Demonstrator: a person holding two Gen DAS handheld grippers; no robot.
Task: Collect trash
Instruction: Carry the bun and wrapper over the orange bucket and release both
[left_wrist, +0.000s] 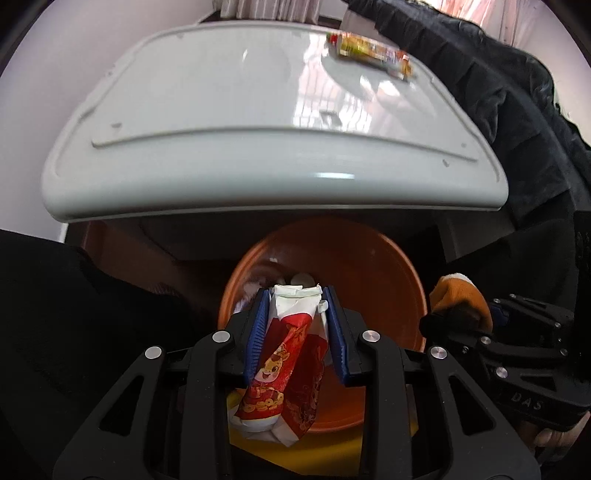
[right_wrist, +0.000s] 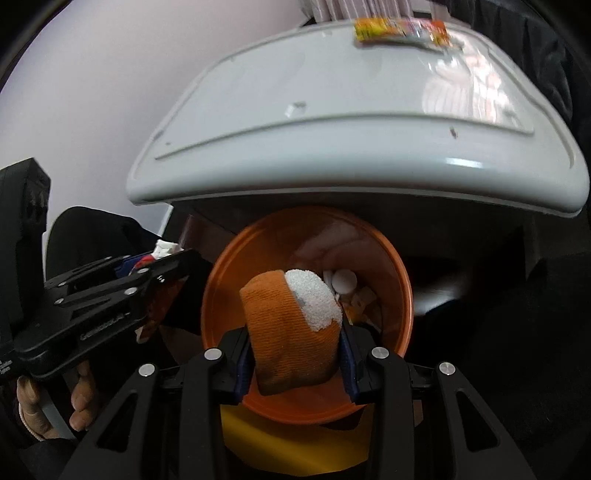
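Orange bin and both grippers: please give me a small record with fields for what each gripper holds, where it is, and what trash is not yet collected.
left gripper: shut on a red and white wrapper, above the orange bin
right gripper: shut on an orange and white sock, above the bin opening
bin contents: some white scraps at the bottom
left to collect: a colourful snack packet at the far edge of the white table
bin position: on the floor, partly under the table's front edge

Glossy plastic table (left_wrist: 221, 110), smooth orange bin (right_wrist: 391, 266), knitted sock (right_wrist: 280, 325)
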